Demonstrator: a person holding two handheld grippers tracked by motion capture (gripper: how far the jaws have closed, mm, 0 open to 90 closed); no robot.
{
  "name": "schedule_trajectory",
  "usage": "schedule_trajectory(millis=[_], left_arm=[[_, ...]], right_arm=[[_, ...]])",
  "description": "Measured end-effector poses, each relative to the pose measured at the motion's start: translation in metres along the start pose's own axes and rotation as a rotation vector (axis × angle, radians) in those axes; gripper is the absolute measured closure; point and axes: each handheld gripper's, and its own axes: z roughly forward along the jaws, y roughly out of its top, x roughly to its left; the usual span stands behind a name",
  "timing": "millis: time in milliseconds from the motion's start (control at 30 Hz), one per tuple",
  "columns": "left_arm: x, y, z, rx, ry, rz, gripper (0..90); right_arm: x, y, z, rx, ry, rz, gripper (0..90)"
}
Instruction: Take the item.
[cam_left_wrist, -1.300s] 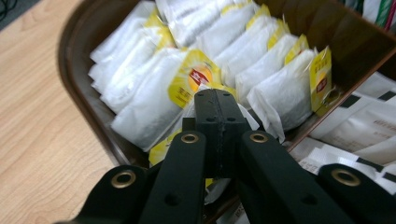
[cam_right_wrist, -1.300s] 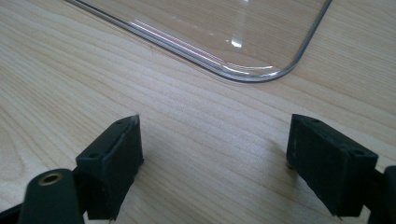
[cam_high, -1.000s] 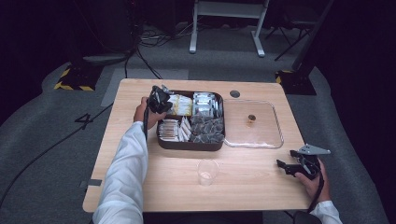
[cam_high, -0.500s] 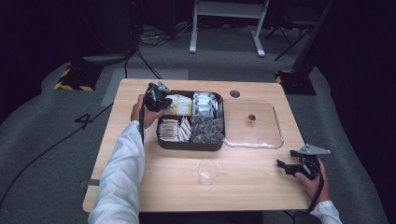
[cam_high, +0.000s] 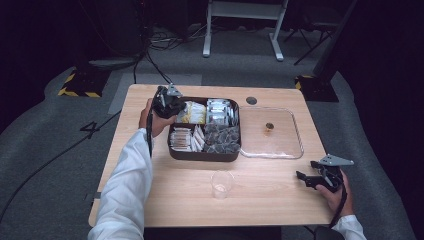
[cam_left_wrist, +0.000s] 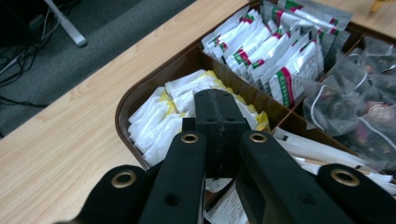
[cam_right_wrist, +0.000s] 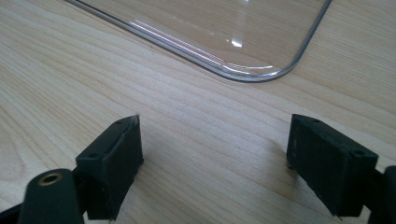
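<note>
Bare tabletop (cam_high: 260, 200) lies open along the near edge, broken by a clear cup (cam_high: 221, 184) near its middle. The right claw (cam_right_wrist: 212, 163), jaws spread, has bare wood between them; a clear lid (cam_high: 270, 134) lies beyond. The brown divided tray (cam_high: 202, 155) is packed with sachets in every compartment. The left claw (cam_left_wrist: 215, 112), jaws together, hangs over its yellow-white sachets (cam_left_wrist: 161, 116).

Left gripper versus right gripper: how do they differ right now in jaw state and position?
The left gripper has its jaws pressed together with no visible gap; the right gripper has its jaws wide apart. The left gripper sits over the brown tray, above the yellow-and-white packets; the right gripper sits low over bare table beside the clear lid, with nothing between its jaws. Both are hand-held and black.
</note>
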Motion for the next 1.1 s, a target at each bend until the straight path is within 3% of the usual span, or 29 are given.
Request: schedule_trajectory(millis=[500, 1100], left_arm=[[-0.016, 0.013, -0.020, -0.047, -0.034, 0.057, 90.0], [-0.061, 0.026, -0.056, -0.125, -0.144, 0.134, 90.0]], right_arm=[[0.000, 0.000, 0.000, 0.000, 0.001, 0.002, 18.5], [0.000, 0.000, 0.000, 0.002, 0.002, 0.004, 18.4]])
